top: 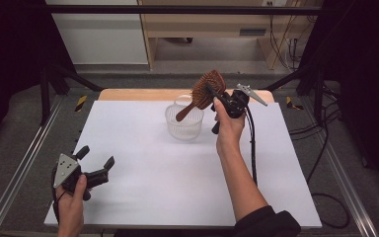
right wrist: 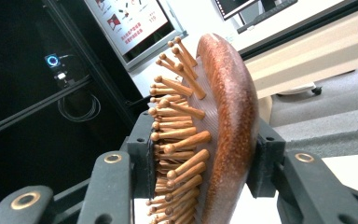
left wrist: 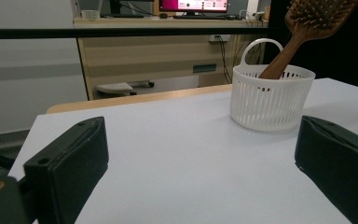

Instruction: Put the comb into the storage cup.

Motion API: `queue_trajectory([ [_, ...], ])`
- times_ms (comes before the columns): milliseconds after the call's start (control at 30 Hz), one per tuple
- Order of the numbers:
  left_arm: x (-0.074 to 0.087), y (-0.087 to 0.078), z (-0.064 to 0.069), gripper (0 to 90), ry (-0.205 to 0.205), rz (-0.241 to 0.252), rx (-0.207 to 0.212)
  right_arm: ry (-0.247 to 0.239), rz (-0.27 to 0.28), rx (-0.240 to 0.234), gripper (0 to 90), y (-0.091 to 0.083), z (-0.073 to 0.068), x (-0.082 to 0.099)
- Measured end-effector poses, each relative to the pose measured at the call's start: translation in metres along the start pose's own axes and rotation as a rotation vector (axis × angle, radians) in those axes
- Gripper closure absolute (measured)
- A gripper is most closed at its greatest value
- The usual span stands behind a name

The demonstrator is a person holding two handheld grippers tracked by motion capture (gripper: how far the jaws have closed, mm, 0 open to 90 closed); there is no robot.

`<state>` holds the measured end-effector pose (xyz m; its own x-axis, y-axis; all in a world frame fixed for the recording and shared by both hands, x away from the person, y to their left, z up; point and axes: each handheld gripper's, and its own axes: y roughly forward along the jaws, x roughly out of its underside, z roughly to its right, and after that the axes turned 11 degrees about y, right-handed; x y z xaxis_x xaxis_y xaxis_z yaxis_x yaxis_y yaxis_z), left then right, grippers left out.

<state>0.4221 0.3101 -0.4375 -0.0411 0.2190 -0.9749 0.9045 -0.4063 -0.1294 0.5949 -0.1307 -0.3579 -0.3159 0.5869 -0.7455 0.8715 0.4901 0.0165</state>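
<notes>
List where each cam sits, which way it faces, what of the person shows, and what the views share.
High view: above the near edge, looking forward and down on the table; both forearms, left gripper, right gripper.
Left gripper view: low over the table, past open jaws at the basket.
Right gripper view: along jaws clamped on the hairbrush head, facing monitors.
Shared: hairbrush in all three views; basket in high and left.

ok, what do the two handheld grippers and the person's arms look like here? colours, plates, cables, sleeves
Both grippers are black with two blocky jaws. The left gripper carries a grey three-cornered plate with small holes on top; the right gripper has the same kind of plate and a black cable trailing down along the forearm. In the gripper views, brass-coloured rivets sit at the jaw linkages. A dark sleeve is pushed up near the right elbow; the left forearm is bare.
</notes>
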Motion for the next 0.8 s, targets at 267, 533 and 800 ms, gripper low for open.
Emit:
queue_trajectory([
  [267, 0.000, 0.000, 0.000, 3.0, 0.000, -0.002, 0.001, 0.011, -0.006, 0.001, 53.5, 0.001, 0.005, 0.010],
  [533, 0.000, 0.000, 0.000, 3.0, 0.000, 0.000, -0.002, 0.016, -0.009, 0.002, 53.5, 0.003, 0.004, 0.015],
  [800, 0.000, 0.000, 0.000, 3.0, -0.001, 0.000, 0.002, 0.021, -0.021, 0.005, 53.5, 0.005, 0.007, 0.022],
])
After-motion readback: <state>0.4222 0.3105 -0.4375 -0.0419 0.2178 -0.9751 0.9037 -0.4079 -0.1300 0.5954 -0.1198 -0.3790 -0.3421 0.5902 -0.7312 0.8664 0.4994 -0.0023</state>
